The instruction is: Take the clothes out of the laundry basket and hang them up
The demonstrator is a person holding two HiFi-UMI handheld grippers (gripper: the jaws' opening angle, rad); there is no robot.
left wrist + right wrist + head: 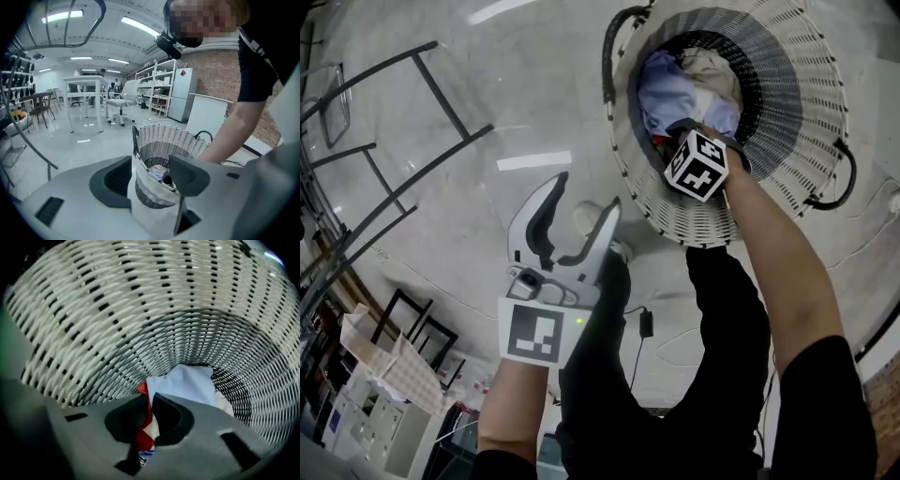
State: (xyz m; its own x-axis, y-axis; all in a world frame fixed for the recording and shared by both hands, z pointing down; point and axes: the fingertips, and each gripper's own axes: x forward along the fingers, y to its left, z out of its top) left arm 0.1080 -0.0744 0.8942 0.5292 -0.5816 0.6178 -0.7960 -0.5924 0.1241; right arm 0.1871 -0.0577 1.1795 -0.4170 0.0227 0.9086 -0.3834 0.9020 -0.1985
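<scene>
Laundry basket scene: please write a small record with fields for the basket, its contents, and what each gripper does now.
basket: white woven laundry basket, standing upright
contents: light blue garment, cream garment, red-and-white garment
right gripper: inside the basket, fingers shut on the red-and-white garment
left gripper: outside the basket, fingers apart, nothing between them

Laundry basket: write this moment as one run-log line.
right gripper: shut on red-white cloth inside laundry basket | left gripper: open, empty, outside basket
</scene>
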